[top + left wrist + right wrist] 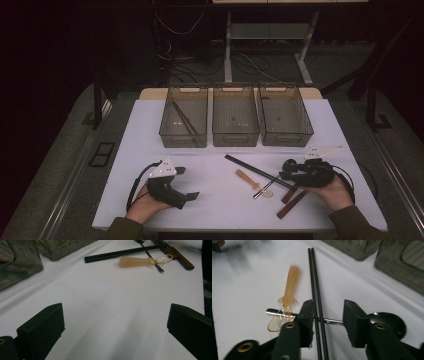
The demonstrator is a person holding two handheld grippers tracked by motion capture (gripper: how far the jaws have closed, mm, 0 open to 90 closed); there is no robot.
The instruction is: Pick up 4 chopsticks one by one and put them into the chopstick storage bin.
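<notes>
A pair of black chopsticks (250, 169) lies slanted on the white table (150, 130), its near end between the jaws of my right gripper (286, 170). In the right gripper view the chopsticks (313, 275) touch the left jaw, and a gap separates them from the right jaw, so the right gripper (328, 307) is open. A tan-handled tool with a clear loop (291, 282) and a metal spoon (274, 312) lie just beside and under them. My left gripper (187, 183) rests at the front left, open and empty (115, 312).
Three clear bins stand in a row at the back: left (182, 140), middle (235, 138), right (286, 139). Brown chopsticks (184, 119) lie in the left bin. Two brown sticks (292, 202) lie under my right hand. The table's front edge is near both hands.
</notes>
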